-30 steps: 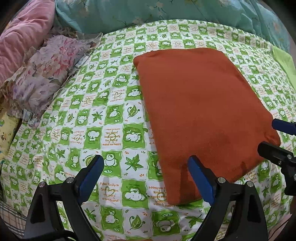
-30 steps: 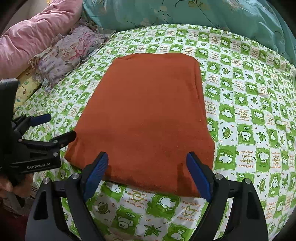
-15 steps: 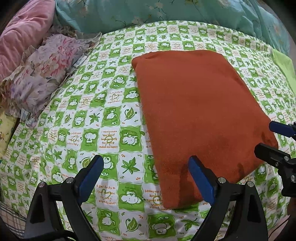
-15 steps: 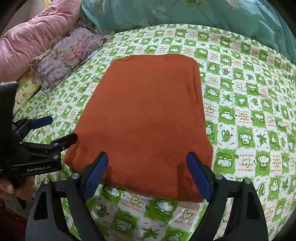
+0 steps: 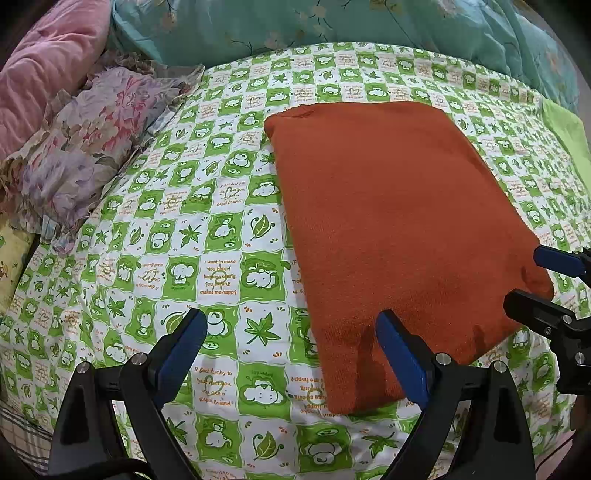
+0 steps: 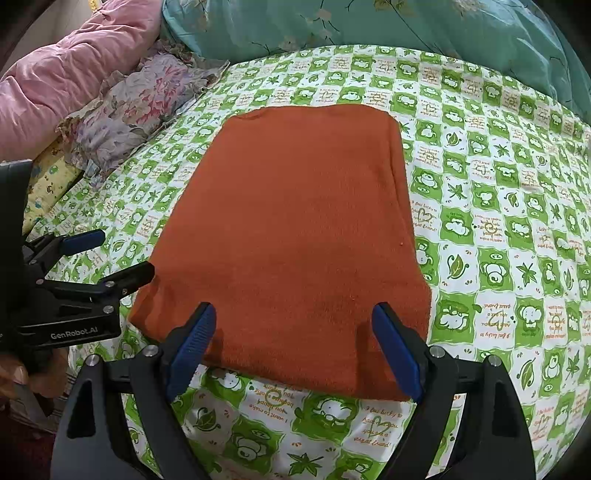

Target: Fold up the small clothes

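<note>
A rust-orange folded cloth [image 5: 388,221] lies flat on the green-and-white patterned bed sheet [image 5: 166,240]; it also shows in the right wrist view [image 6: 295,229]. My left gripper [image 5: 291,347] is open and empty, hovering just before the cloth's near left corner. My right gripper [image 6: 295,339] is open and empty, its blue pads either side of the cloth's near edge. Each gripper shows at the edge of the other's view, the right one [image 5: 535,284] and the left one [image 6: 107,254].
A floral pillow [image 5: 85,155] and a pink quilt [image 5: 48,62] lie at the left. A teal quilt [image 5: 332,22] runs along the back. A light green cloth [image 5: 565,129] lies at the far right edge of the bed.
Both grippers have drawn back a little toward me and risen; the cloth sits further from the cameras. The cloth itself has not moved. Both grippers stay open.
</note>
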`<state>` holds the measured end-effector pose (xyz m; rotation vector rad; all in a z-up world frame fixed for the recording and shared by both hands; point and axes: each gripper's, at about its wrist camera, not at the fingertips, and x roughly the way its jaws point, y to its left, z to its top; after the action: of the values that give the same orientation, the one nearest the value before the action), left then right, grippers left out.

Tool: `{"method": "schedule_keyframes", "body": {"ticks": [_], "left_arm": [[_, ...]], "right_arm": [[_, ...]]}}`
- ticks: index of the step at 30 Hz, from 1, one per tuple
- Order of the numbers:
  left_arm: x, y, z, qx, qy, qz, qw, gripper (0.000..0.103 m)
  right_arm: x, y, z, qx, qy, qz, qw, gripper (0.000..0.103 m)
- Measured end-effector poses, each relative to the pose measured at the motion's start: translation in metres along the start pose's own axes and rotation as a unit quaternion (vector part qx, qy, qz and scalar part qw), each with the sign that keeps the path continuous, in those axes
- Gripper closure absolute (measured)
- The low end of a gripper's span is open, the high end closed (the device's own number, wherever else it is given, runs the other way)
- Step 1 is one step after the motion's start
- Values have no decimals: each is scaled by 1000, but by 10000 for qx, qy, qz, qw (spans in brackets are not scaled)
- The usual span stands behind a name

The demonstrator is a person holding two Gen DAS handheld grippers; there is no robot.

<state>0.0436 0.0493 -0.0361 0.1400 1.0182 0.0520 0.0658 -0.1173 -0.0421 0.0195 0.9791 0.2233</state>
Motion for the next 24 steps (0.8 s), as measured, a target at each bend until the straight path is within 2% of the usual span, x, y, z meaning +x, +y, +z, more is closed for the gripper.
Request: {"method": "schedule_keyframes", "body": {"ticks": [24], "left_arm": [[-1,-2,0,-5,5,-29,10000,10]], "right_arm": [[0,2,0,10,-3,28,10000,17]]}}
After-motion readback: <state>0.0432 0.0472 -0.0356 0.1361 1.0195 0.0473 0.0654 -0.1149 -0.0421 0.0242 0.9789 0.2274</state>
